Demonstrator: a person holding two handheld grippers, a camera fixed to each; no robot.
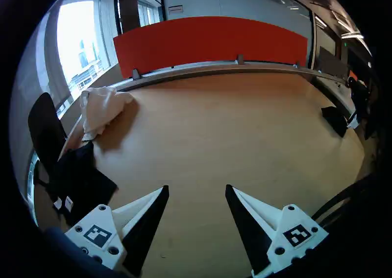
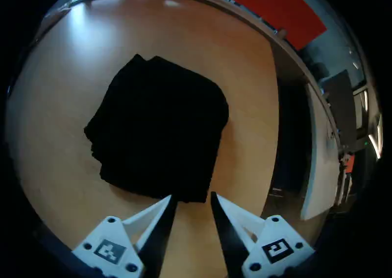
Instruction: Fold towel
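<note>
On the table (image 2: 54, 106) a folded black towel (image 2: 157, 131) lies before the narrowly parted right gripper (image 2: 191, 196); left gripper (image 1: 197, 188) spread wide

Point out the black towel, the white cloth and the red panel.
black towel (image 2: 157, 131), right gripper view, its middle.
white cloth (image 1: 100, 109), left gripper view, its middle.
red panel (image 1: 210, 40), left gripper view, its face.

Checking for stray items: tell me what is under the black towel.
The black towel lies on the wooden table, with wood showing around it. The patch directly beneath is covered, so anything there cannot be seen.
</note>
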